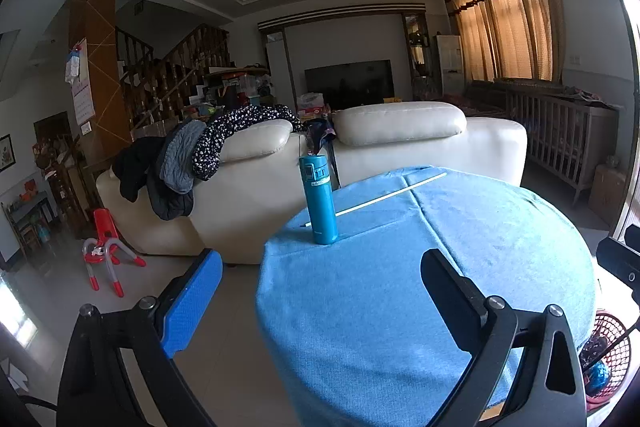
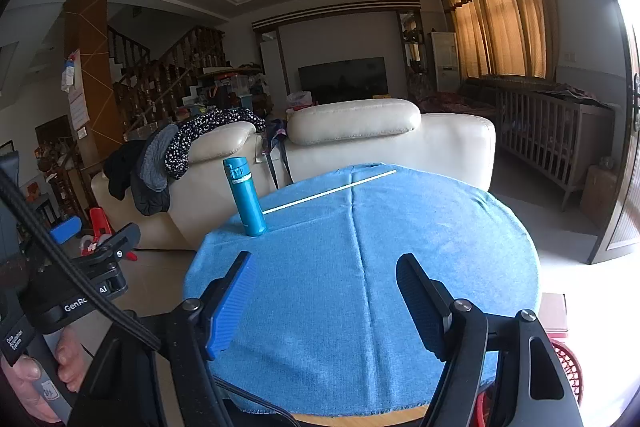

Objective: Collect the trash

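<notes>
Behind the round bench (image 2: 400,267) draped in a blue cloth, a pale sofa is standing with clothes slung over its back. Using the teal bottle (image 2: 248,199) as the landmark, upright near the bench's far left edge: a thin white stick (image 2: 330,190), likely the trash to collect, is lying just behind and to the right of it, slanting away toward the far rim. A red mesh basket (image 1: 608,359) is sitting on the floor well to the right of the bottle, probably the bin. Both the left claw (image 1: 320,291) and right claw (image 2: 326,297) are hovering wide and empty over the near edge, seemingly poised to reach.
</notes>
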The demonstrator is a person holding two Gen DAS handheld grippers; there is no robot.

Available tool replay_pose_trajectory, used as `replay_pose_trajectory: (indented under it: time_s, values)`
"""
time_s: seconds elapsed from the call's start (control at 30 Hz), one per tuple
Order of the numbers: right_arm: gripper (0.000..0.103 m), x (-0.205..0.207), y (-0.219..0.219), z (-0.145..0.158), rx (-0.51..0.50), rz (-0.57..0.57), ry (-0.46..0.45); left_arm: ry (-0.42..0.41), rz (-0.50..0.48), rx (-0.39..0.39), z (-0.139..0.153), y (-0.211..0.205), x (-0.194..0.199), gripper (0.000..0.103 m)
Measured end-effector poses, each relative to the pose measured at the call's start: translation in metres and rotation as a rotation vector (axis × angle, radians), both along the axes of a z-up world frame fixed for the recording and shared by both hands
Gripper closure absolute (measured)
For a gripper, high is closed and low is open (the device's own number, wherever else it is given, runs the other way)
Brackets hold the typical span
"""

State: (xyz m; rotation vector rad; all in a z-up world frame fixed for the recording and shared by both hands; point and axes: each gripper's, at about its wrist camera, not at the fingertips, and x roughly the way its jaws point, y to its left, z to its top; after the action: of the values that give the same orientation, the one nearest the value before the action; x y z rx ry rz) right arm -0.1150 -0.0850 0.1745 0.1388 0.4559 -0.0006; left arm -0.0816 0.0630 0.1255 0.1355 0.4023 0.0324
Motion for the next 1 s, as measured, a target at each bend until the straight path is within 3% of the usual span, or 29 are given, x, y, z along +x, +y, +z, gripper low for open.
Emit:
replay_pose_trajectory:
  time_s: [1.0]
  values:
    - [0.027,0.017,-0.002,-0.005,0.011,-0.008,0.021,0.031,0.007,0.003,-0.011,-0.001,0.013,0.003]
